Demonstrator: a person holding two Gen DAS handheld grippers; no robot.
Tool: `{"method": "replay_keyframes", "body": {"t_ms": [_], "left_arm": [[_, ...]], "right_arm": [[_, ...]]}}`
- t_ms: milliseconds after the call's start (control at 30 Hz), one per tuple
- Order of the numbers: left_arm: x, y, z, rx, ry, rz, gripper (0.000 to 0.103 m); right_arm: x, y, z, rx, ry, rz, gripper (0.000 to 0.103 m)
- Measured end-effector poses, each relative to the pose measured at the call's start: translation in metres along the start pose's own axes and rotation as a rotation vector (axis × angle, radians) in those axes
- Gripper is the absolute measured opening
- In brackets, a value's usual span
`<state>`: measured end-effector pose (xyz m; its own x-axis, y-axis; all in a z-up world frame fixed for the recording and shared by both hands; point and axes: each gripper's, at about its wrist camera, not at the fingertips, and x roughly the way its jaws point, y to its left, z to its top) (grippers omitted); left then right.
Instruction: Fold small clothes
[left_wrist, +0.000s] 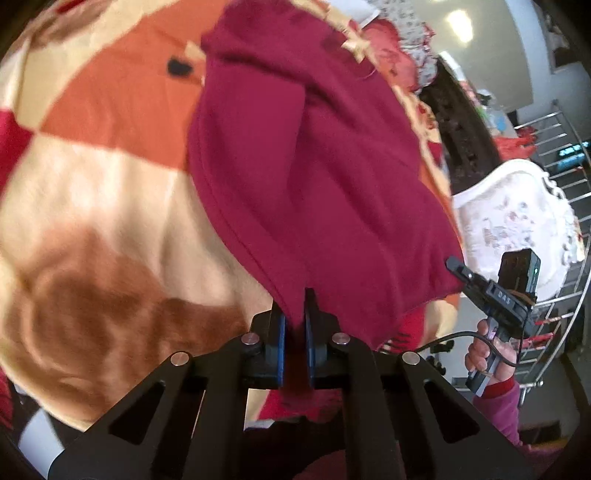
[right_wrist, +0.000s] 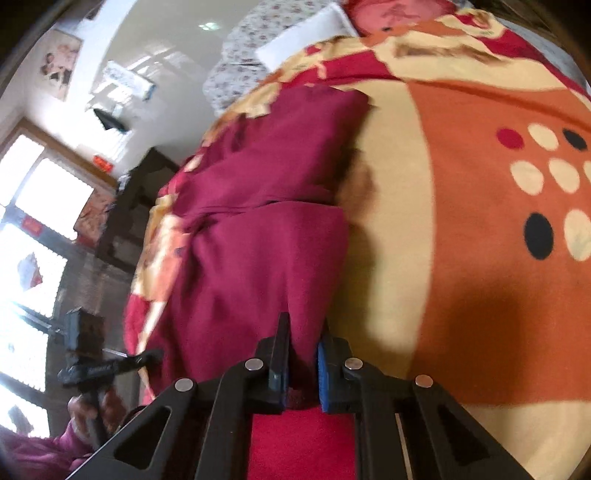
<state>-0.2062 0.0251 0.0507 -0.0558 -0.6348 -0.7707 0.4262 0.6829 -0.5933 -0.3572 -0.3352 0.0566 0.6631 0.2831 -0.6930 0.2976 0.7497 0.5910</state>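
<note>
A person is working a maroon garment (left_wrist: 314, 177) across a patterned blanket (left_wrist: 103, 177) spread over a bed, a two-finger gripper in each hand. At the left of the left wrist view, the blanket's orange, cream and brown blocks are lying bare; the garment is stretching away from the camera through the middle, its far end resting on the blanket. At the bottom centre, the left gripper (left_wrist: 295, 317) is biting down on the garment's near edge, with cloth bunching between its blue-padded jaws. Farther right, the right gripper (left_wrist: 460, 271) is meeting the cloth's other near corner, the person's hand (left_wrist: 487, 350) wrapped around its handle; a floral-covered white cushion (left_wrist: 517, 221) and a metal rack (left_wrist: 554, 155) are sitting beyond.

In the right wrist view the left gripper is showing dimly at the lower left, against bright windows. The garment is running up the middle, one layer lying over another, and the right gripper's jaws are clamping its near hem at the bottom. To the right, the blanket's dotted orange panel is filling the frame.

The cloth is looking soft, light and limp, sagging and creasing where it is unsupported, so it is likely to drape rather than hold shape. Corner holds along one hem, kept taut between both grippers, seem the surest way to carry a clean fold.
</note>
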Motion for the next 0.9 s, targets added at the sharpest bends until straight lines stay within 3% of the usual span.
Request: {"method": "replay_keyframes", "body": {"t_ms": [133, 267, 433, 533, 633, 767, 900], "left_arm": [[-0.048, 0.009, 0.000, 0.037, -0.053, 0.018, 0.007], [-0.074, 0.028, -0.008, 0.034, -0.090, 0.060, 0.007], [-0.053, 0.070, -0.024, -0.048, -0.044, 0.134, 0.007], [-0.051, 0.077, -0.026, -0.088, -0.038, 0.110, 0.007], [-0.063, 0.071, -0.022, -0.072, -0.051, 0.094, 0.007], [-0.081, 0.075, -0.012, -0.092, -0.093, 0.102, 0.007], [-0.093, 0.078, -0.004, -0.108, -0.128, 0.135, 0.007]], "right_arm": [[-0.016, 0.039, -0.018, -0.027, 0.038, 0.091, 0.011], [-0.001, 0.070, -0.056, -0.041, 0.153, 0.160, 0.007], [0.057, 0.057, -0.103, 0.036, 0.327, 0.141, 0.007], [0.071, 0.060, -0.109, -0.014, 0.373, 0.087, 0.007], [0.052, 0.068, -0.089, -0.050, 0.312, 0.082, 0.013], [0.020, 0.056, -0.051, -0.014, 0.142, 0.054, 0.045], [0.009, 0.029, -0.010, 0.085, -0.027, 0.026, 0.045]]}}
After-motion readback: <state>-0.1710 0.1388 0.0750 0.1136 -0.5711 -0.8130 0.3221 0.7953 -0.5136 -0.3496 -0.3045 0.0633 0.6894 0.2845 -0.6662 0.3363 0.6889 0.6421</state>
